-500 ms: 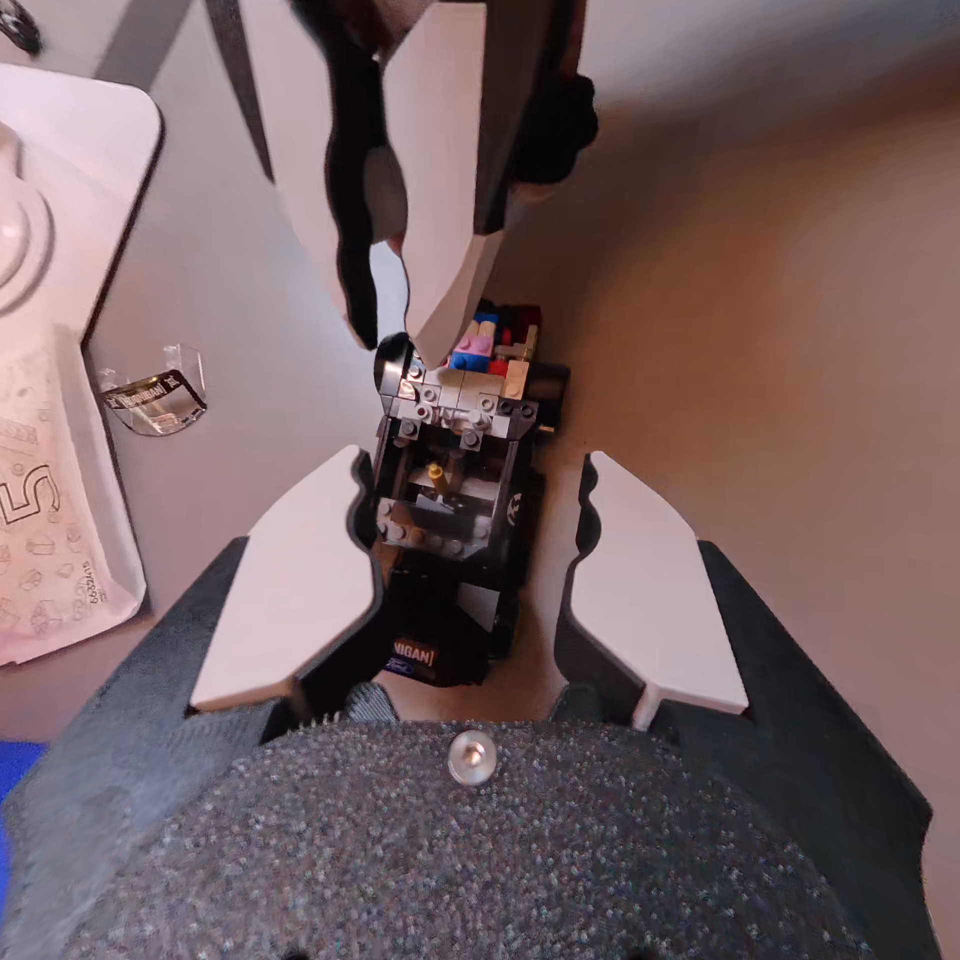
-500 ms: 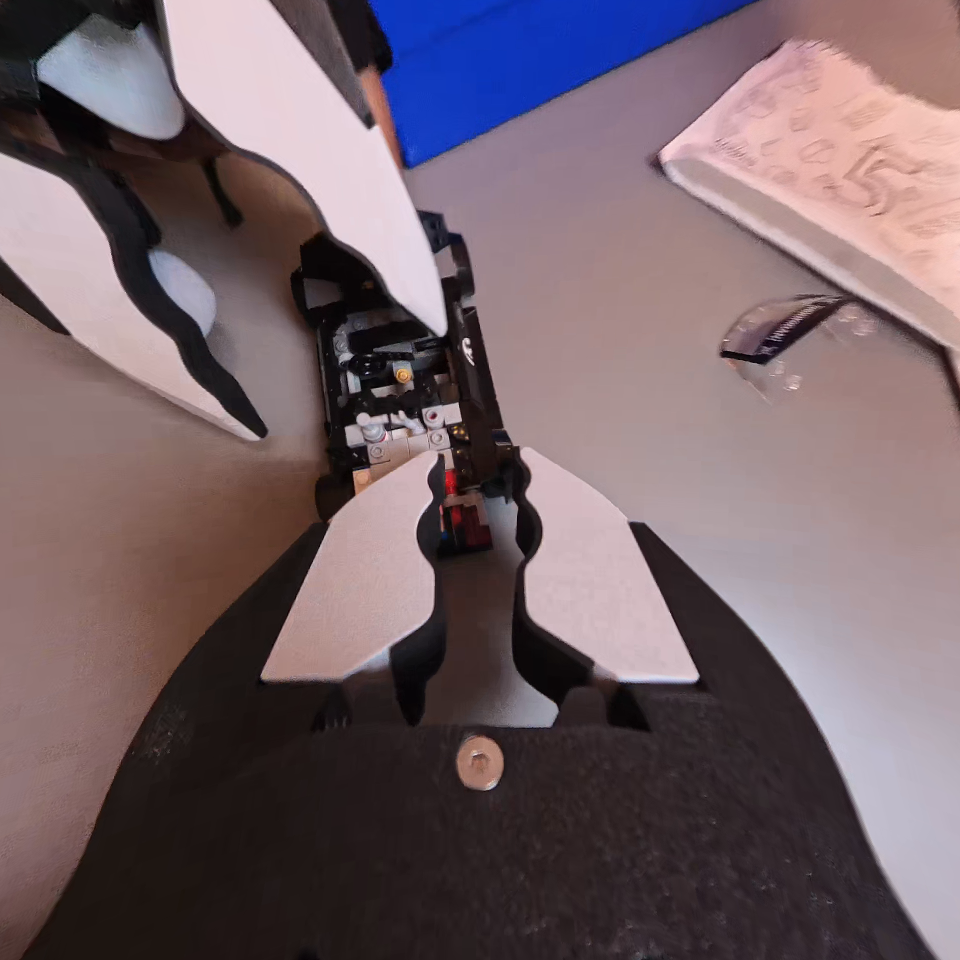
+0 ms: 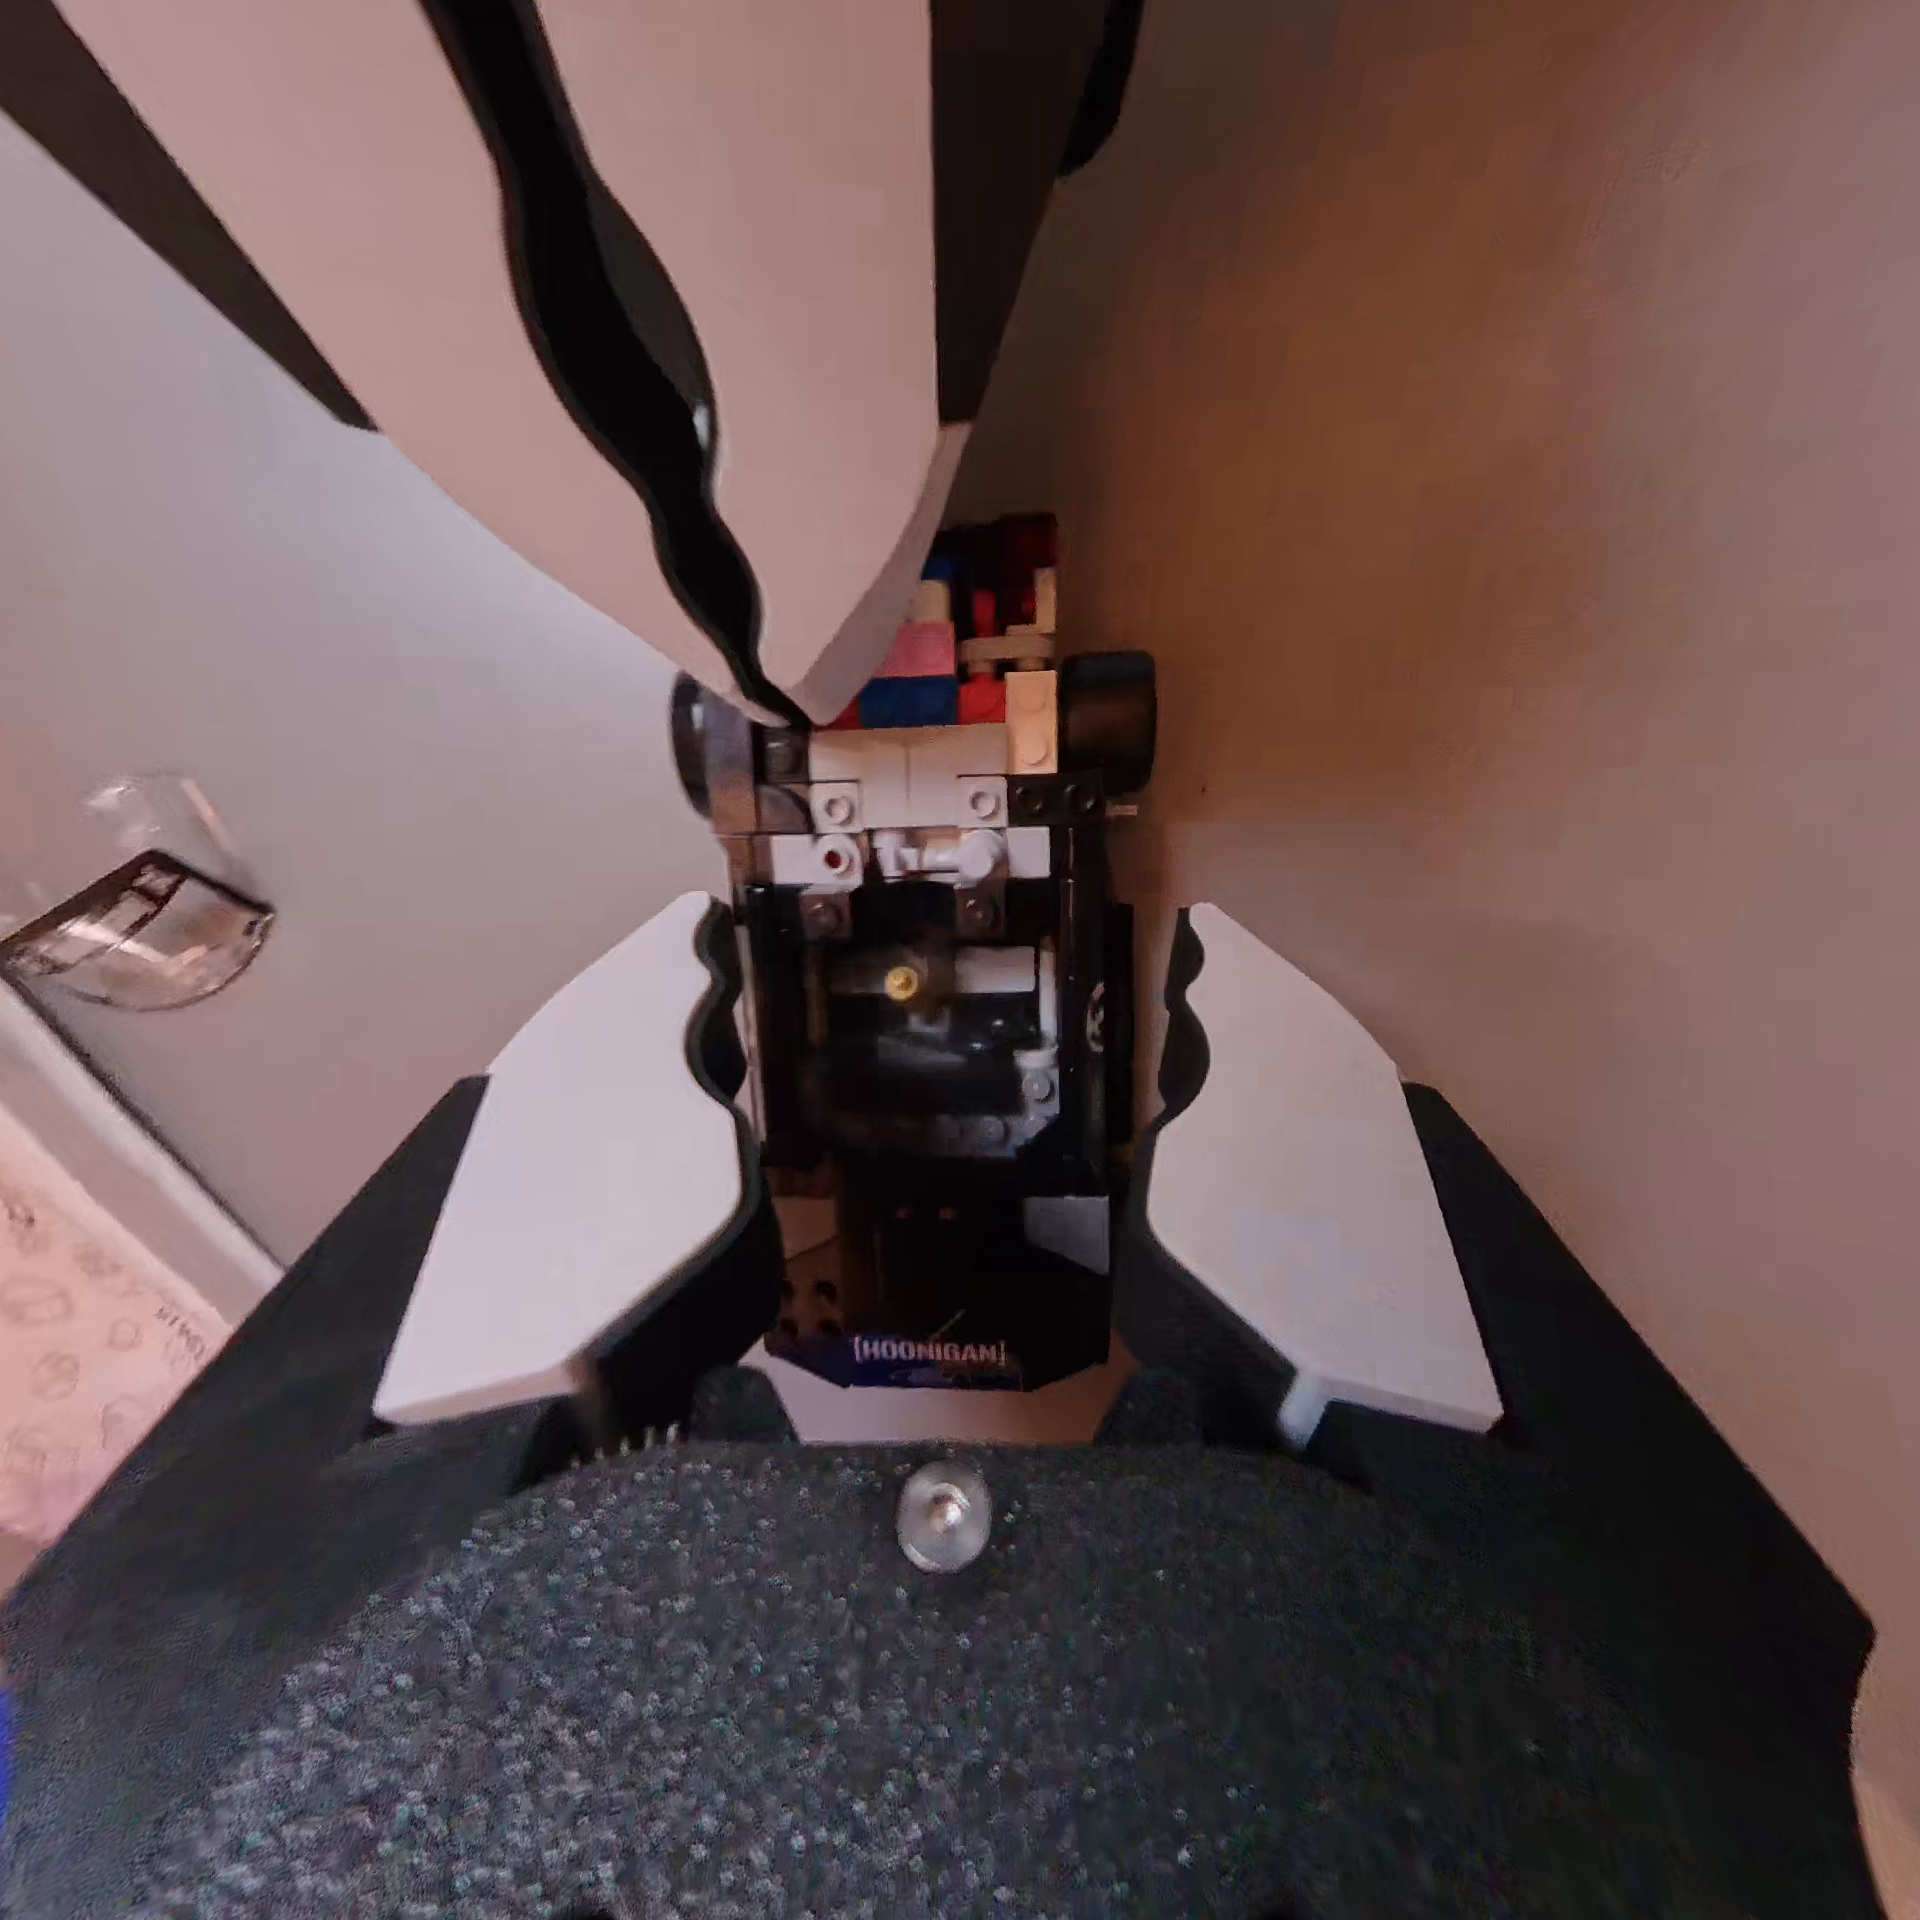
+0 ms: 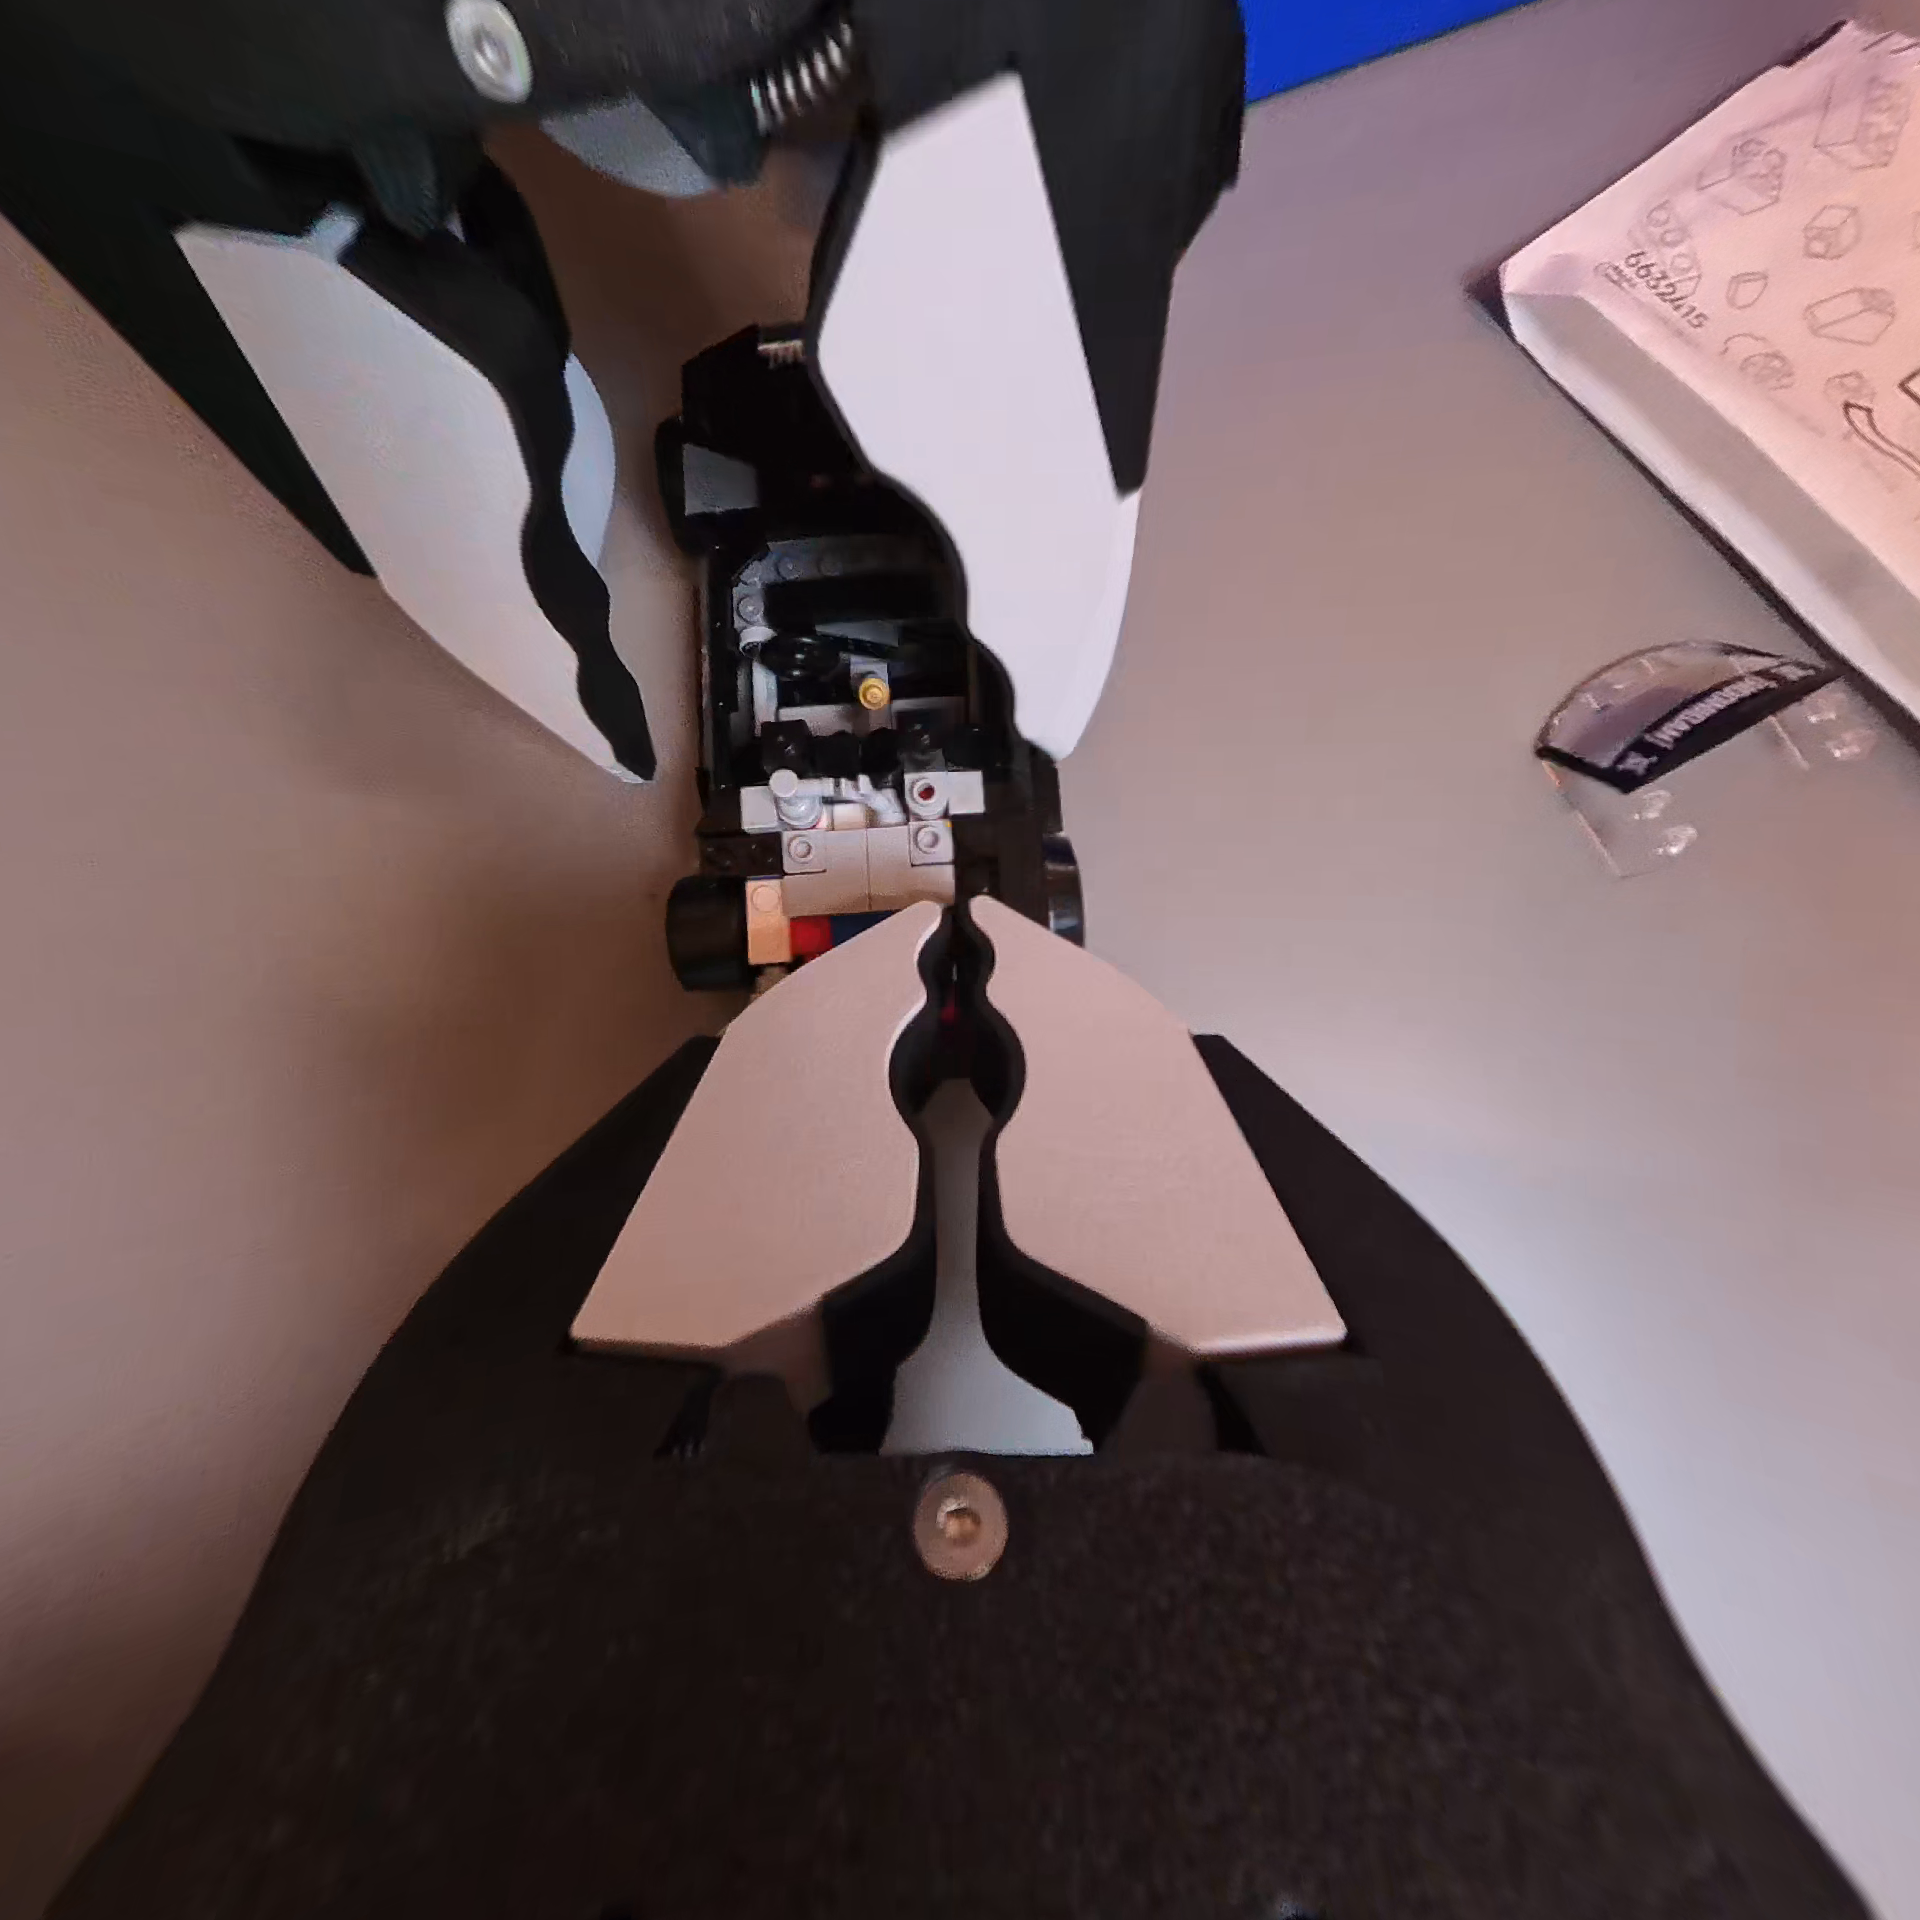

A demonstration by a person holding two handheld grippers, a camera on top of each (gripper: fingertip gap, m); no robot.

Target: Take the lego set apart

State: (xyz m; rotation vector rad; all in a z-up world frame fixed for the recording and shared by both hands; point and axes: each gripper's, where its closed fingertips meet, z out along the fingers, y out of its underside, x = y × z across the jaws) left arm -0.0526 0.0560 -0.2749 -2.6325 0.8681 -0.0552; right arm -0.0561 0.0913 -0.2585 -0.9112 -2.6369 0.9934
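Lego car (image 3: pixel 925 1049) lengthwise between spread left gripper (image 3: pixel 940 935) fingers, rear toward it, right gripper (image 4: pixel 956 909) closed, seemingly pinching front corner

A plain tabletop workspace, perhaps a lab or office: smooth grey table (image 4: pixel 1455 727), printed paper bag (image 4: pixel 1766 312), blue surface (image 4: pixel 1340 42) behind.

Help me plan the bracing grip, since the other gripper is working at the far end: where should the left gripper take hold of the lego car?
Probably across the lego car mid-body's long black flanks, coming along its length from the stickered end. The left gripper already straddles it there, open. Those sides look flat and parallel; the right gripper is shut at the brick-filled end.
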